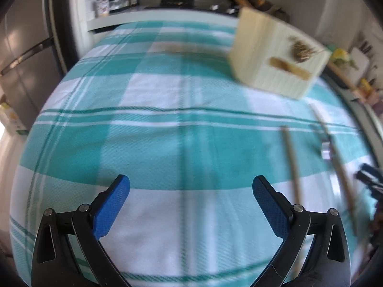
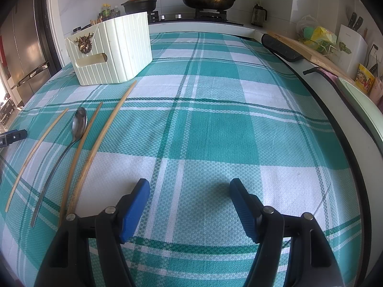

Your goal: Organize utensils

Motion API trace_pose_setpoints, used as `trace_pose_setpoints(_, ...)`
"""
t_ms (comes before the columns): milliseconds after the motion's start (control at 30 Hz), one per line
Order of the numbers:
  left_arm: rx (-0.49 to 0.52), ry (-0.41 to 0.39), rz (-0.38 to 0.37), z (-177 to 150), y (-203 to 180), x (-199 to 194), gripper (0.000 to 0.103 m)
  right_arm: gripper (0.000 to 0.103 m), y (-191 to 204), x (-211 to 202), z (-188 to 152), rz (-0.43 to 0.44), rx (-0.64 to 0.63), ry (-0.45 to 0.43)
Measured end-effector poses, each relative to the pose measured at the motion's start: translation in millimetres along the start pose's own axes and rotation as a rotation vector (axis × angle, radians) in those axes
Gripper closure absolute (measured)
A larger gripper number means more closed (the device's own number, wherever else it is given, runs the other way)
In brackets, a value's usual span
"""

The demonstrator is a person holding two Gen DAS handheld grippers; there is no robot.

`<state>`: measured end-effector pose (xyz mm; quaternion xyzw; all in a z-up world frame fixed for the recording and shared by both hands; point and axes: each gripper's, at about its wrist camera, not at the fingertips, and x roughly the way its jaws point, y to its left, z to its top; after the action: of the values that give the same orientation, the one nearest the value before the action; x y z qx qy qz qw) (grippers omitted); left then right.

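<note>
In the right wrist view a cream ribbed utensil box (image 2: 112,52) stands at the far left of the teal checked cloth (image 2: 215,131). In front of it lie three bamboo chopsticks (image 2: 105,129) and a metal spoon (image 2: 76,129), side by side. My right gripper (image 2: 189,189) is open and empty, to the right of them. In the blurred left wrist view the box (image 1: 275,57) is at far right, with chopsticks (image 1: 292,162) and the spoon (image 1: 326,150) near the right edge. My left gripper (image 1: 191,186) is open and empty over bare cloth.
A stove with a frying pan (image 2: 208,0) and a black pot (image 2: 141,3) stands behind the table. A cutting board and dark tray (image 2: 282,47) lie along the right counter. A fridge (image 2: 24,47) is at the left. The left gripper's tip (image 2: 14,136) shows at the left edge.
</note>
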<state>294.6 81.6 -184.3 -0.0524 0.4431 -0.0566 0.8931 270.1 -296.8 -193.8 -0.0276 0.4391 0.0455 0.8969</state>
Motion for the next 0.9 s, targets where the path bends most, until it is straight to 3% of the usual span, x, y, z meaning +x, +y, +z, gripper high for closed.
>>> trace_pose_setpoints(133, 0.088, -0.011, -0.119, 1.6, -42.7, -19.3, 0.001, 0.032, -0.1, 0.0, -0.2, -0.001, -0.001, 0.0)
trace_pose_setpoints(200, 0.138, 0.003, -0.129, 1.2, -64.4, -19.0, 0.001, 0.032, 0.0, 0.0, -0.2, -0.001, 0.0, 0.0)
trace_pose_setpoints(333, 0.214, 0.03, -0.059, -6.0, -98.6, -1.5, 0.001, 0.032, 0.0, 0.1, -0.3, -0.002, -0.001, 0.0)
trace_pose_setpoints(533, 0.196, 0.056, 0.015, -19.9, -99.2, 19.9, 0.001, 0.032, -0.2, -1.8, 0.0, -0.003, -0.001, -0.002)
trace_pose_setpoints(600, 0.166, 0.052, 0.022, -19.6, -94.0, 19.0, 0.001, 0.032, -0.3, -6.1, 1.8, 0.047, 0.028, -0.012)
trace_pose_setpoints(733, 0.16, 0.053, 0.038, -18.7, -92.1, 21.3, 0.0, 0.033, 17.0, -15.3, 17.8, 0.249, 0.088, -0.033)
trace_pose_setpoints(800, 0.162, 0.053, 0.041, -18.6, -92.5, 21.7, 0.0, 0.041, 37.3, -12.9, 29.7, 0.294, 0.051, -0.028)
trace_pose_setpoints(900, 0.162, 0.053, 0.038, -18.1, -91.5, 21.3, 0.0, 0.057, 64.5, 3.9, 40.9, 0.283, -0.026, 0.026)
